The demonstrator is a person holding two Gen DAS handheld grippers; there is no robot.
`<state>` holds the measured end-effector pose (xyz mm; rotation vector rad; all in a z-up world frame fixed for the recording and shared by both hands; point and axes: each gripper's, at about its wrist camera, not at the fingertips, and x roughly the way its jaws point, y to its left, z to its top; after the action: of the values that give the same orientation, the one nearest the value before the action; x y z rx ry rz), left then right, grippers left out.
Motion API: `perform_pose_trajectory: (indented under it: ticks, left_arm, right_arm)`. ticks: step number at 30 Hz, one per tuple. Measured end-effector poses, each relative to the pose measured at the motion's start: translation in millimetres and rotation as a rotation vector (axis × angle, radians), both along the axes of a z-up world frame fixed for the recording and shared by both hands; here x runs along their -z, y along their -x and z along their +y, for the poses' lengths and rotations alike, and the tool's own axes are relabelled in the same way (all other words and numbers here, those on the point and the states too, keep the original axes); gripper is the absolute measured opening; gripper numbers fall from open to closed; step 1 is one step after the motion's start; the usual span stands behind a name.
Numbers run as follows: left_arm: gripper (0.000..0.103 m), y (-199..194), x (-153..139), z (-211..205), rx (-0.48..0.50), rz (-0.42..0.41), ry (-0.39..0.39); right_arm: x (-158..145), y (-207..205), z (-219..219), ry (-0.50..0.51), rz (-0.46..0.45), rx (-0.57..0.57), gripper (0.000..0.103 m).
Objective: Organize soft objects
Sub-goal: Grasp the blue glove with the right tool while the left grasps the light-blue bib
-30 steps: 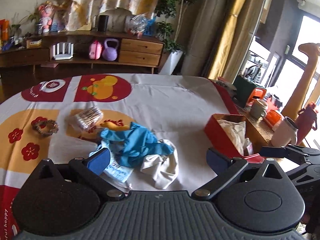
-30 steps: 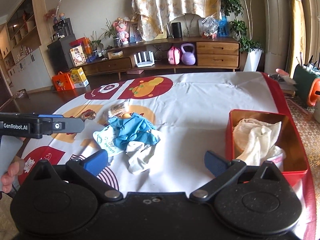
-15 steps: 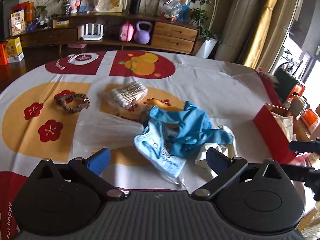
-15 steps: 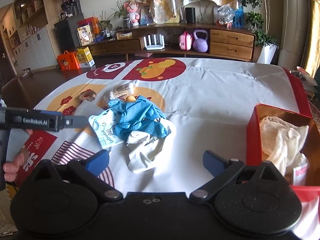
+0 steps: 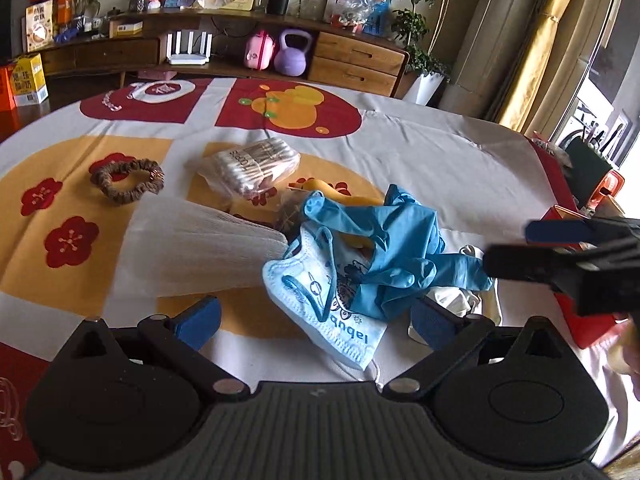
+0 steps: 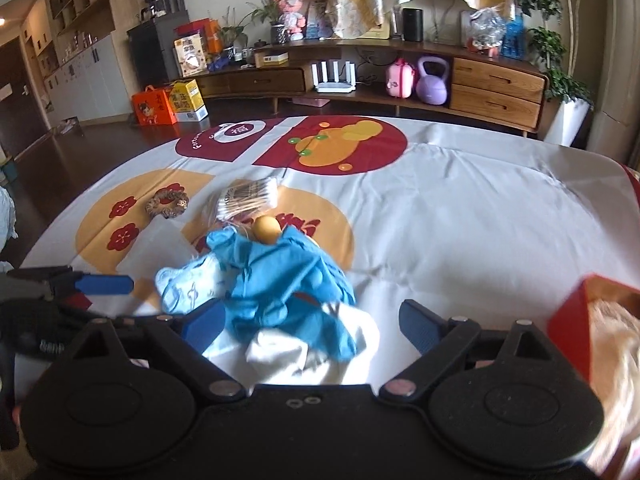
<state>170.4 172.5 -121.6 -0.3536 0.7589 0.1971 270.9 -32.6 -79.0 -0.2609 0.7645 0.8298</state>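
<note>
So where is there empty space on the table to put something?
The white stretch between the blue gloves and the red box is bare, also beyond, toward the gourd picture. It's crowded around the face mask, cotton swabs, scrunchie.

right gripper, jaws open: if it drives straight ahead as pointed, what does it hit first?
Most likely the blue gloves heaped over the white cloth: the pile sits directly between the open right gripper fingers. Depth is unclear, so the cloth's near edge could touch first.

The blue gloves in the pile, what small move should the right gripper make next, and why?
Probably ease the right gripper down and close on the blue gloves. Its jaws are open and empty with the gloves between them, on top of the white cloth, and the red box sits close by.
</note>
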Motion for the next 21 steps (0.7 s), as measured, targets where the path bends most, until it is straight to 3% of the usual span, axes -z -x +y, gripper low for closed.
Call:
perform_pose_trajectory:
  ticks: [4, 7, 16, 21]
  left_arm:
    - [0.100, -6.5, 5.6, -2.6, 0.004, -0.003, 0.005]
    - [0.091, -11.5, 8.8, -3.0, 0.006, -0.004, 0.012]
    - [0.056, -16.7, 14.4, -0.1, -0.002, -0.004, 0.052]
    - [0.035, -16.1, 14.0, 1.7, -0.019, -0.008, 0.050]
  right_arm:
    - [8.4, -12.4, 19.7, 0.019, -0.004, -0.021, 0.089]
    - [16.1, -20.9, 32.0, 0.028, 0.008, -0.033, 0.087]
    - [34.3, -33.0, 56.2, 0.048, 0.046, -0.055, 0.069]
    - [37.8, -32.3, 58.7, 0.054, 0.047, -0.051, 0.050]
